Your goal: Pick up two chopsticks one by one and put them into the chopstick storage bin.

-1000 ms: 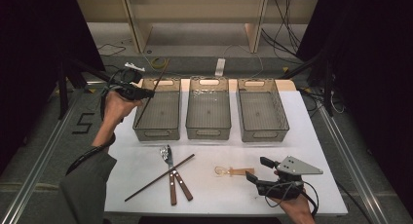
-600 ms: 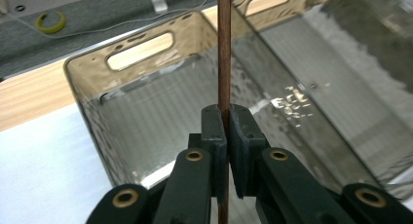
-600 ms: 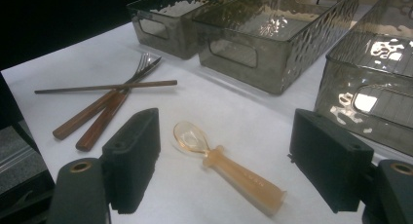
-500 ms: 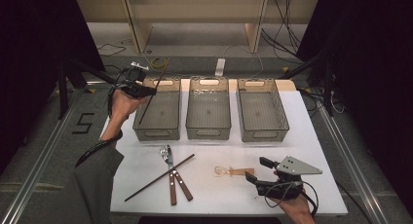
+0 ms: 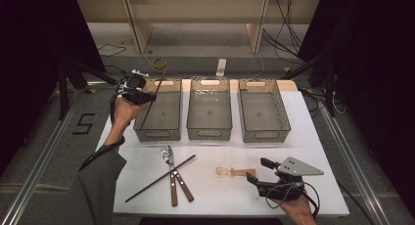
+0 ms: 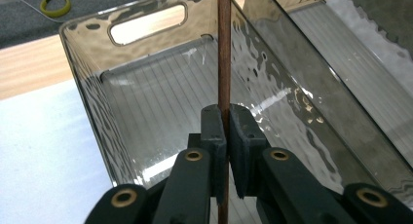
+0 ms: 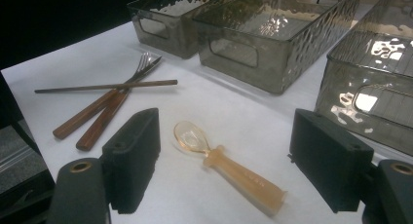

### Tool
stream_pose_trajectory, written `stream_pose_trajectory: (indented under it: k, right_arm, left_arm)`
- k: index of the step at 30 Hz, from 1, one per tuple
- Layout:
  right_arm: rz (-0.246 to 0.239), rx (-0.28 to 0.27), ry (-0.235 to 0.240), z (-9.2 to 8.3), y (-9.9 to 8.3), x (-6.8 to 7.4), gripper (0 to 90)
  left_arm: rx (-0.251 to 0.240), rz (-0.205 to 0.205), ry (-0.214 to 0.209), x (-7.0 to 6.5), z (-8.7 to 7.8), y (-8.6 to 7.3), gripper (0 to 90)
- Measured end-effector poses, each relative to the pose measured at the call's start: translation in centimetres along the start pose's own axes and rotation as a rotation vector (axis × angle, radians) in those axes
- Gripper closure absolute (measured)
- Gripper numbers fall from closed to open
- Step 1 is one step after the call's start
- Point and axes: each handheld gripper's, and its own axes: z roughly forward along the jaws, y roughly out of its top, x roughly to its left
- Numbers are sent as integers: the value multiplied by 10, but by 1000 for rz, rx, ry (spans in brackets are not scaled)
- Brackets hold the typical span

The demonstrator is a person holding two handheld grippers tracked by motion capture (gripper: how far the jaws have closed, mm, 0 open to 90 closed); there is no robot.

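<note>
Left tongs (image 6: 227, 131) clamp the chopstick (image 6: 224, 48) over the left bin (image 6: 87, 102); right tongs (image 7: 224, 170) gape around the spoon (image 7: 229, 173).

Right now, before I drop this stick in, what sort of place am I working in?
Probably a lab recording station, not a kitchen: a white-topped table walled by black curtains, loose cables on the grey floor, and three smoky clear plastic bins lined up for sorting cutlery.

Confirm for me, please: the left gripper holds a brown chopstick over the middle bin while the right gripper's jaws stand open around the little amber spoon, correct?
Not quite: the left gripper holds the brown chopstick over the left bin, not the middle one, as the high view shows. The rest stands: the right gripper has its jaws open either side of the little amber spoon.
</note>
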Motion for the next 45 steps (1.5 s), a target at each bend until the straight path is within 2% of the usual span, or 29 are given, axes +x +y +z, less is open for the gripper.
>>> stream_pose_trajectory:
  k: [8,10,12,13,15,16,18,19,20,22,24,28,32,34,35,39,41,45]
  right_arm:
    - [3,-1,-1,0,0,0,276]
    - [3,0,-2,0,0,0,276]
    - [2,-1,-2,0,0,0,276]
    - [2,0,-2,0,0,0,276]
    - [3,-1,0,1,0,-1,276]
    - [6,-1,0,0,0,-1,276]
    - [4,-2,0,0,0,-1,276]
    - [2,-4,-2,0,0,-1,276]
    - [2,-4,-2,0,0,-1,276]
    - [6,-6,-3,0,0,-1,276]
    - [5,-6,-3,-1,0,-1,276]
    - [4,-6,-3,-1,0,-1,276]
    - [2,-6,-4,-1,0,-1,276]
    - [4,-5,-6,-1,0,-1,276]
    - [7,-6,-5,-1,0,-1,276]
    - [2,-7,-5,-1,0,-1,276]
    - [8,-13,2,-2,1,0,276]
    - [7,-10,0,-3,1,-1,276]
  left_arm:
    - [47,-19,7,1,13,-10,839]
    - [62,-48,11,3,15,-11,822]
    - [103,-65,-2,4,15,-10,753]
    - [104,-69,11,4,14,-10,714]
    - [70,-97,19,5,11,-11,638]
    - [70,-98,22,3,11,-11,610]
    - [87,-76,20,-1,10,-12,586]
    - [87,-76,10,-3,9,-13,534]
    - [87,-85,-4,-5,7,-13,534]
    - [103,-101,-49,-10,3,-14,456]
    - [112,-97,-67,-14,-1,-16,380]
    - [78,-86,-104,-23,-16,-24,347]
    - [61,-27,-138,-36,-31,-36,315]
    - [53,-6,-175,-40,-36,-44,309]
    - [60,-8,-189,-41,-38,-48,304]
    - [85,15,-197,-46,-40,-60,280]
    - [114,33,-182,-48,-41,-64,244]
    - [146,69,-201,-55,-42,-70,211]
